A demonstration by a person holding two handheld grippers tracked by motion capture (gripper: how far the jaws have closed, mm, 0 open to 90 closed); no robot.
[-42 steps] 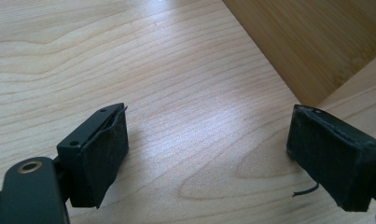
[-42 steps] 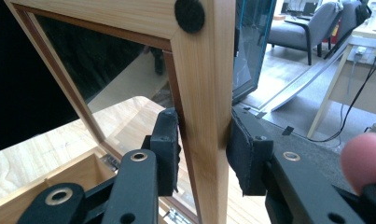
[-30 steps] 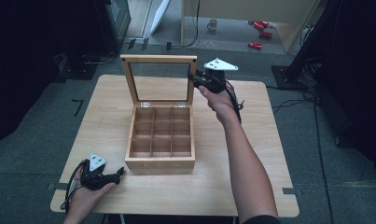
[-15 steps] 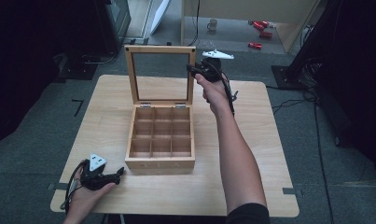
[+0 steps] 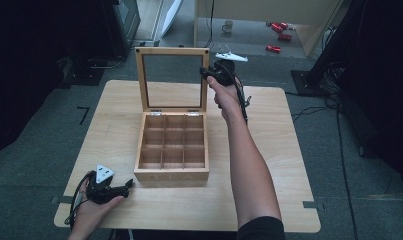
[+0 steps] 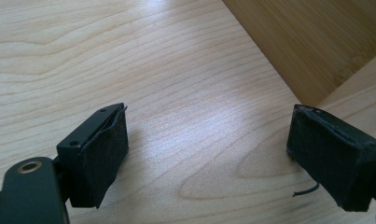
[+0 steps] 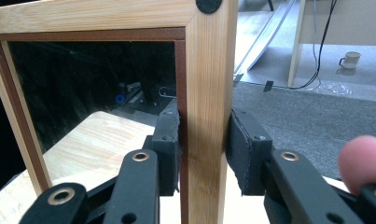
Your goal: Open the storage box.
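A: What's the setting? Take the wooden box (image 5: 172, 145) as the reference.

B: It sits on a pale wooden table (image 5: 114, 125) that stands on grey carpet, with dark space around. Beyond the box, on the floor, there is a mug (image 5: 228, 25) and some red items (image 5: 279, 30) beside a light wooden cabinet leg.

A: Start nearest the person.

B: Just in front of the box's near left corner, the left gripper (image 5: 120, 190) lies on the table in the person's left hand (image 5: 91, 210). In the left gripper view its pads (image 6: 101, 154) stand wide apart with bare table grain between them, clamped on nothing. The box's front wall (image 6: 316, 46) shows at that view's upper right, near but not touching.

A: And the box itself?

B: Mid-table, nine compartments in a three-by-three grid. Its glass-paned lid (image 5: 172, 77) is raised upright at the far edge, on hinges.

A: The right side?

B: The right forearm reaches past the box's right side to the lid's right upright. The right gripper (image 5: 206, 72) is there, high on the frame.

A: Gripping it?

B: Yes. The right gripper view shows what the high view can't: the pads (image 7: 169, 149) press both faces of the wooden upright (image 7: 206, 116), below the top corner's black bumper (image 7: 209, 4). A fingertip (image 7: 363, 163) shows at lower right.
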